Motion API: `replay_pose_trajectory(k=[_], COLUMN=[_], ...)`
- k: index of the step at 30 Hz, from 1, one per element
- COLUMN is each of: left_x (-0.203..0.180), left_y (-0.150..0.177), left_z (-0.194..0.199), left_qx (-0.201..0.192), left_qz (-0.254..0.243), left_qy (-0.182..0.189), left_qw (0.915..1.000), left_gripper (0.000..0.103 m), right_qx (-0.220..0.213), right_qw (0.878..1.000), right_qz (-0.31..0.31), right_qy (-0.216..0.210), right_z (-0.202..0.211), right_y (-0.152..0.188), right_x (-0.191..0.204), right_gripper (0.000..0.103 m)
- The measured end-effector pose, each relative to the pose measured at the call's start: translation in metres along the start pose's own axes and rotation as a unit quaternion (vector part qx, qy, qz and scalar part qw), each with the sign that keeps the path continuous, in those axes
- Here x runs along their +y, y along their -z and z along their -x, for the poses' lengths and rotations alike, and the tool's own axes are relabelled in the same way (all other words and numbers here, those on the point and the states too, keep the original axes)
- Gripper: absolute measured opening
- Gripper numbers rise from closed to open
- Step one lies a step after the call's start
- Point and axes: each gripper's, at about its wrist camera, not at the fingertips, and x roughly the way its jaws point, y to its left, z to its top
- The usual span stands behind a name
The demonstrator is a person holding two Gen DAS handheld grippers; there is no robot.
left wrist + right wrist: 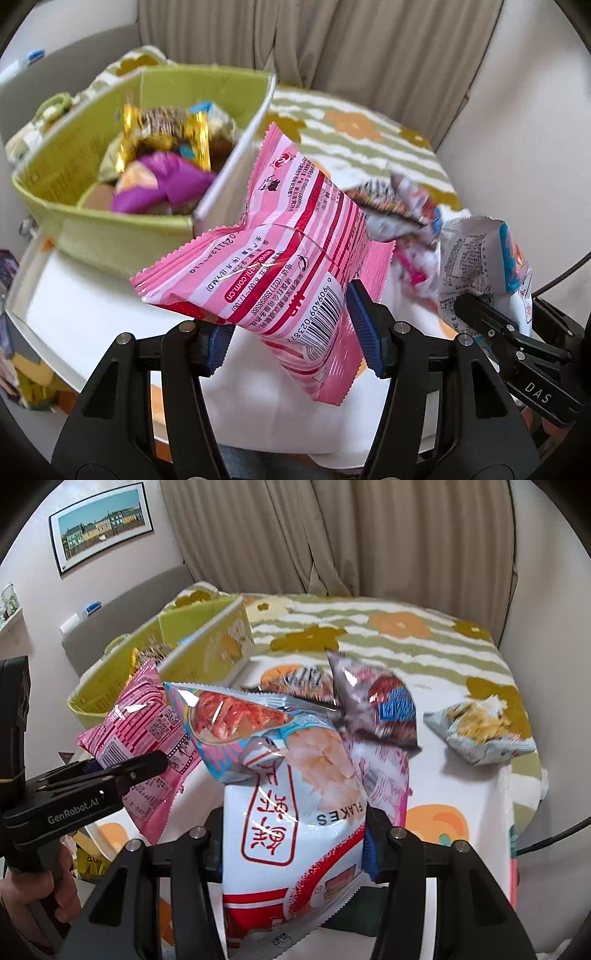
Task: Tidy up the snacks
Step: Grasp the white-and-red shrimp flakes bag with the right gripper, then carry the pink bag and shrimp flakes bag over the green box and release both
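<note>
The pink snack bag (280, 258) hung in the air, pinched at its lower part by the left gripper (295, 332). It looked light, puffy and crinkly, with slippery wrap, so a soft squeeze low on its body seemed best. Just to its right, the right gripper (295, 845) was closed on a white snack bag (291, 812), also soft and easy to crush. The green box (110, 229), already partly full, sat far left. More bags (480, 727) lay on the flowered cloth (406, 627).
</note>
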Motion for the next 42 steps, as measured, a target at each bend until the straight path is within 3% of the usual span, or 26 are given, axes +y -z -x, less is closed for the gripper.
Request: replay_pose_trajectory(k=[10, 20, 31, 37, 38, 40, 41, 42], left_x=[0.017, 0.08, 0.176, 0.199, 0.201, 0.204, 0.204, 0.206], left_y=[-0.053, -0.111, -0.165, -0.179, -0.18, -0.181, -0.181, -0.18], left_z=[0.071, 0.093, 0.056, 0.024, 0.019, 0.006, 0.002, 0.001], left_qx=[-0.073, -0.078, -0.02, 0.013, 0.02, 0.039, 0.04, 0.036], left_qz=[0.016, 0.006, -0.011, -0.046, -0.052, -0.07, -0.078, -0.085], left_qy=[0.001, -0.025, -0.021, -0.002, 0.001, -0.003, -0.016, -0.023], left_qw=[0.9972, 0.9967, 0.9995, 0.9989, 0.9985, 0.9968, 0.996, 0.9954], left_gripper=[0.055, 0.055, 0.055, 0.055, 0.059, 0.082, 0.1, 0.102], right_qx=[-0.04, -0.044, -0.025, -0.016, -0.014, -0.009, -0.008, -0.005], right_qw=[0.998, 0.996, 0.998, 0.999, 0.999, 0.999, 0.999, 0.999], right_qz=[0.021, 0.026, 0.005, -0.016, -0.021, -0.033, -0.037, -0.044], right_qy=[-0.033, -0.067, -0.065, -0.044, -0.041, -0.028, -0.025, -0.021], right_z=[0.04, 0.025, -0.021, -0.047, -0.049, -0.057, -0.059, -0.062], right_y=[-0.047, -0.094, -0.133, -0.144, -0.145, -0.146, -0.147, -0.147], right_x=[0.028, 0.082, 0.158, 0.182, 0.184, 0.189, 0.19, 0.193], right_gripper=[0.048, 0.049, 0.049, 0.049, 0.049, 0.049, 0.049, 0.048])
